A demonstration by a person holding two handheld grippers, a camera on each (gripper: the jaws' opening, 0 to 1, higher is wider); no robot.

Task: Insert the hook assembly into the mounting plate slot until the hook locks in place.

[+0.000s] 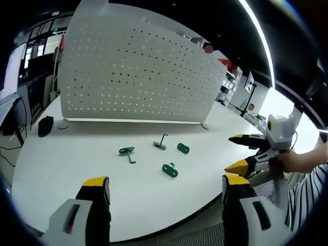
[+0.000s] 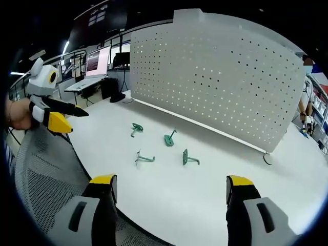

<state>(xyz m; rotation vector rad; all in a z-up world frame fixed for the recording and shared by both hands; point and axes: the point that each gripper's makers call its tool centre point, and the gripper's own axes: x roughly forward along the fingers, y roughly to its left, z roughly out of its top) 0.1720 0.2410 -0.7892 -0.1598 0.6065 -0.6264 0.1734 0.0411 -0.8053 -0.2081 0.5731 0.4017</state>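
Four small green hook pieces lie loose on a white table [image 1: 66, 169] in front of an upright white perforated panel [image 1: 133, 72], none of them touching it. In the left gripper view, one hook [image 1: 127, 152] with a thin bent rod lies at the left of the group, a second hook [image 1: 161, 143] with an upright rod sits nearer the panel, a flat green plate [image 1: 183, 148] lies just beside it to the right, and another green plate [image 1: 169, 170] lies closest to the table's near edge. The pieces are near one another but apart.

The right gripper view shows the same four from the other side: one hook piece [image 2: 136, 128] nearest the panel [image 2: 220, 77], a second [image 2: 169, 138] just to its right, and two more, [image 2: 144, 158] and [image 2: 188, 158], lying closer to the table edge [image 2: 169, 205].

The left tool [image 1: 161, 197] hovers over the near table edge with its yellow-tipped jaws spread wide and nothing between them. The right tool [image 2: 169, 195] is likewise spread wide and empty, held above the table edge short of the hooks. Each tool also appears in the other's view, held by a hand at the side of the frame, clear of the parts.

A small black object [image 1: 45, 125] rests on the table near the panel's left foot, and monitors [image 2: 100, 59] stand on desks beyond the panel's end.
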